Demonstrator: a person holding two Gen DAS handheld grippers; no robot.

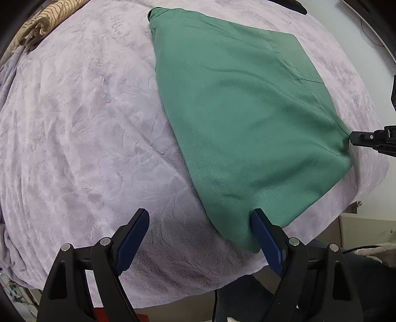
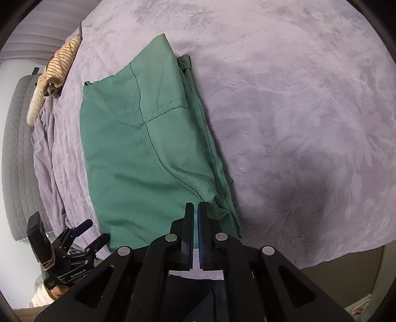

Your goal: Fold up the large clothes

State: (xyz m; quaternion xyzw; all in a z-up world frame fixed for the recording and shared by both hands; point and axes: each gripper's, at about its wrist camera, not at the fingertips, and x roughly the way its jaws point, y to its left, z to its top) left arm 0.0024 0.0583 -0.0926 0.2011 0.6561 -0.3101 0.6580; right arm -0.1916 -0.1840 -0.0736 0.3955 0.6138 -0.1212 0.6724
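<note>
A green garment (image 1: 247, 119), folded into a long panel, lies flat on the lilac bed cover (image 1: 86, 128). My left gripper (image 1: 200, 218) is open and empty just off the garment's near corner, its right finger touching the edge. It also shows in the right wrist view (image 2: 92, 231), open beside the garment's near left corner. My right gripper (image 2: 194, 206) is shut on the near edge of the garment (image 2: 148, 153), by a seam corner. In the left wrist view the right gripper (image 1: 352, 137) pinches the garment's right corner.
A striped beige cloth (image 1: 42, 22) lies bunched at the far edge of the bed; it also shows in the right wrist view (image 2: 58, 67). A grey quilted headboard (image 2: 17, 153) stands at the left. The bed's near edge drops off behind both grippers.
</note>
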